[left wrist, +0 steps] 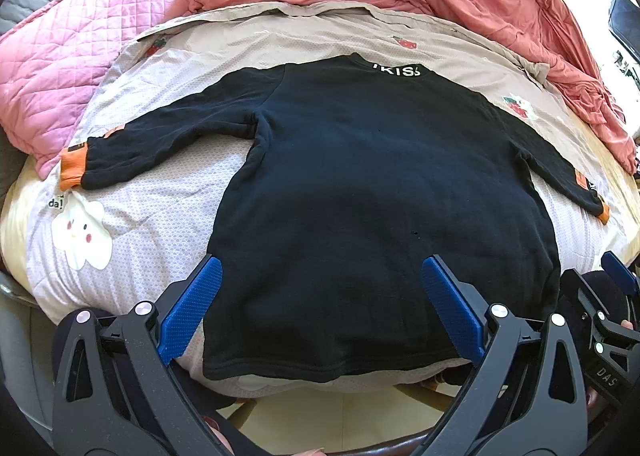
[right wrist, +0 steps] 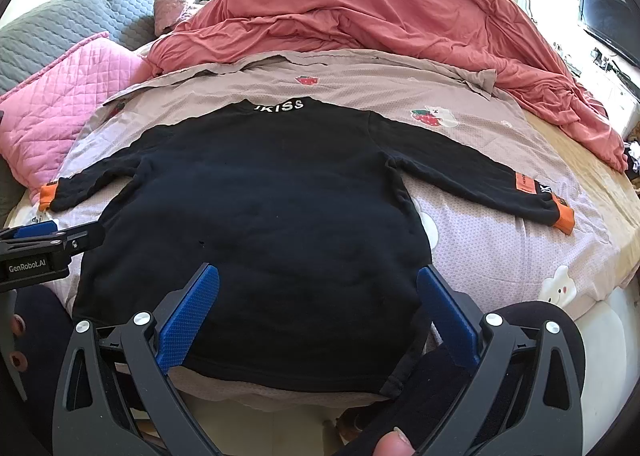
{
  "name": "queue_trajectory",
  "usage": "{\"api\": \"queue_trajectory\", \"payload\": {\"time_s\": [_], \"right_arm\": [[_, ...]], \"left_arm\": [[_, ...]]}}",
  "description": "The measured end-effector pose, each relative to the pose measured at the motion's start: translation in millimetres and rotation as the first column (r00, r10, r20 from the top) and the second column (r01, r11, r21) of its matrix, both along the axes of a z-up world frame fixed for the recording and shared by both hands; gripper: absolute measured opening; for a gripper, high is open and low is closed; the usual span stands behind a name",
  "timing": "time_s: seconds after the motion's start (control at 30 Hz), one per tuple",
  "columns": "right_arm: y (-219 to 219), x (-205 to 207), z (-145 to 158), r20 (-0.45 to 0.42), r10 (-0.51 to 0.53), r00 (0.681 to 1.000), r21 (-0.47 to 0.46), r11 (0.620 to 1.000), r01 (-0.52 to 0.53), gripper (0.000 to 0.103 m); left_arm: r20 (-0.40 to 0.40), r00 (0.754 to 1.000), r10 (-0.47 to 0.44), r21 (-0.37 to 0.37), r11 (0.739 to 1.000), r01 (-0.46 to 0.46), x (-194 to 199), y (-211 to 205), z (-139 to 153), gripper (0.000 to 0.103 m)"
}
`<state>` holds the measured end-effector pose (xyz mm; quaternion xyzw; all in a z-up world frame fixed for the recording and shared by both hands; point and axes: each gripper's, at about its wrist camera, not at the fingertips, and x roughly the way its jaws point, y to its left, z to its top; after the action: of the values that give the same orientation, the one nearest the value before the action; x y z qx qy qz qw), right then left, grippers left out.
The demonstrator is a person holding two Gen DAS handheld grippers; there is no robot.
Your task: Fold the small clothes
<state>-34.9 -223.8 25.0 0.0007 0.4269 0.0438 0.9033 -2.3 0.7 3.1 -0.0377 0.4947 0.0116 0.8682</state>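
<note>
I see the black long-sleeved sweatshirt with orange cuffs [left wrist: 360, 183] flat on the bed; my left gripper [left wrist: 320, 308] and right gripper [right wrist: 318, 308] both gape wide, holding nothing.

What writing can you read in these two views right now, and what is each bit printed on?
"JKISS": white letters on the collar of the black top.
"GenRobot.AI": on the left gripper body.
"DAS": on the right gripper body.
"da!": on the bed sheet, beside the cloud print.
Orange sleeve patch and the white letters by the cuff: too small to read.
</note>
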Motion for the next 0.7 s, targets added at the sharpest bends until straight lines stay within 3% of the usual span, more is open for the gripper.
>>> {"api": "queue_trajectory", "payload": {"time_s": [0.7], "right_arm": [[-3.3,2.4,-0.6,0.004,-0.003,1.000,-0.002,1.000,0.003,0.099]], "left_arm": [[-0.006,1.000,0.001,-0.001,1.000,-0.001,0.7,0.8,-2.6,0.094]]}}
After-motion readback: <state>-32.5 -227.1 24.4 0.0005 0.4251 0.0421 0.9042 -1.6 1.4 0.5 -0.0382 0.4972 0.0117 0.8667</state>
